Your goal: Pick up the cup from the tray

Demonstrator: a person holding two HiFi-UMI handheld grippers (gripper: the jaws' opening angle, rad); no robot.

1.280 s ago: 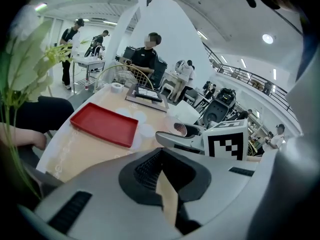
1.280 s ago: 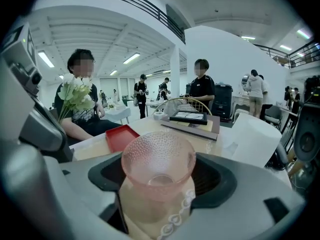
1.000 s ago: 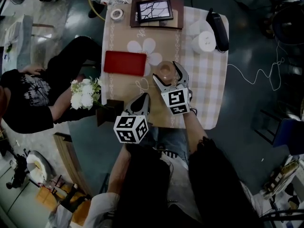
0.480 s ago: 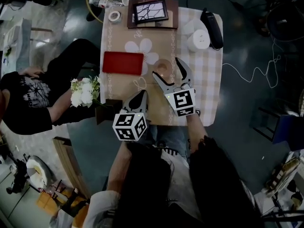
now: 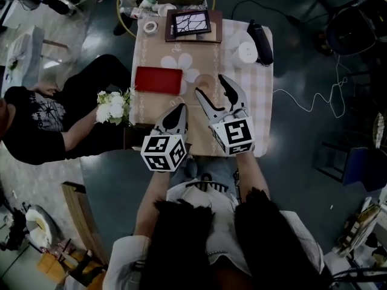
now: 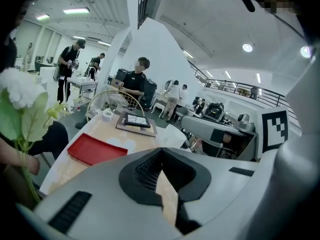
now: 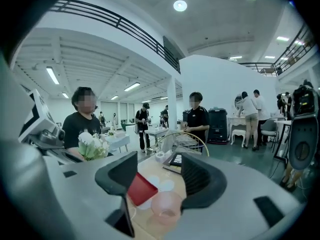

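A pale pink see-through cup (image 5: pixel 205 83) stands upright on the tan tablecloth, just right of the flat red tray (image 5: pixel 158 80). My right gripper (image 5: pixel 216 95) hovers above it, open; its jaws have just been closing with nothing gripped. In the right gripper view the cup (image 7: pixel 165 206) shows on the table below, framed by the dark pads (image 7: pixel 200 181), with the tray (image 7: pixel 141 189) beyond. My left gripper (image 5: pixel 176 118) hangs over the table's near edge, jaws together and empty. The left gripper view shows the tray (image 6: pixel 95 149) at the left; the cup is hidden there.
At the table's far end lie a framed picture (image 5: pixel 188 23), a tape roll (image 5: pixel 150 26), a white round object (image 5: pixel 245 52) and a black device (image 5: pixel 259 34). A seated person at the left holds white flowers (image 5: pixel 113 106) near the table's edge. A cable trails on the floor at the right.
Both grippers have risen from the table, the right one more. The right jaws, which stood around the cup, now stand narrower and above it. The cup stayed on the table.
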